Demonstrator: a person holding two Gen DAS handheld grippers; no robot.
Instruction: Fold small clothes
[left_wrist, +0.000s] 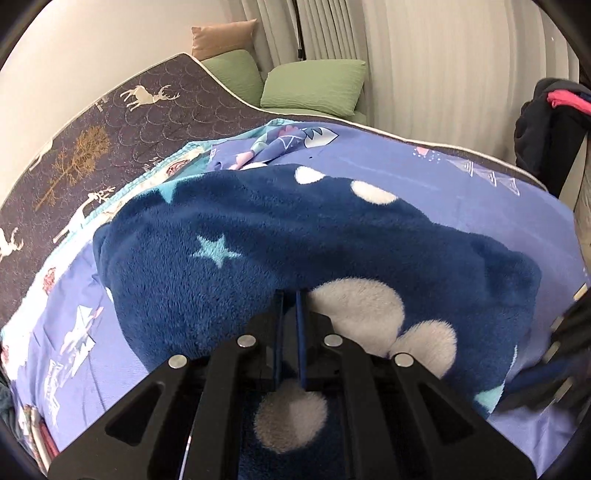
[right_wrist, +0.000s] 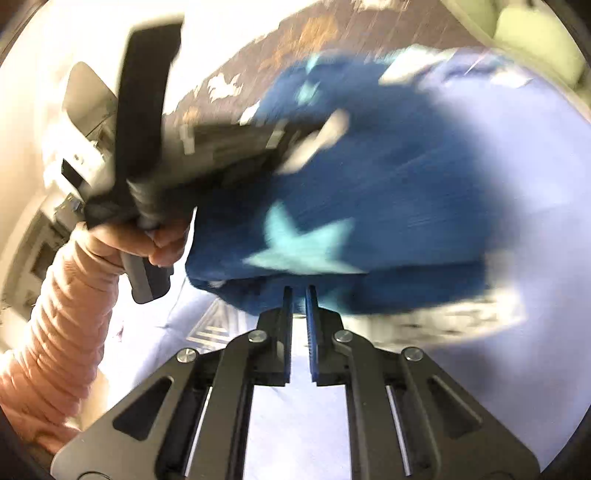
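A fluffy dark blue fleece garment (left_wrist: 280, 236) with white dots and pale blue stars lies on a lilac patterned sheet (left_wrist: 480, 192). My left gripper (left_wrist: 290, 299) is shut on a fold of the garment near its front edge. In the blurred right wrist view the same garment (right_wrist: 369, 192) shows with a pale blue star. My right gripper (right_wrist: 299, 291) is shut, its tips at the garment's near edge; I cannot tell whether cloth is pinched. The left gripper and the hand holding it (right_wrist: 147, 229) show at the left there.
The sheet covers a dark mattress with deer prints (left_wrist: 92, 140). Green cushions (left_wrist: 314, 88) and a tan one (left_wrist: 225, 37) lie at the back by white curtains. Dark clothes hang at the right edge (left_wrist: 546, 122). A pink sleeve (right_wrist: 62, 295) is at the left.
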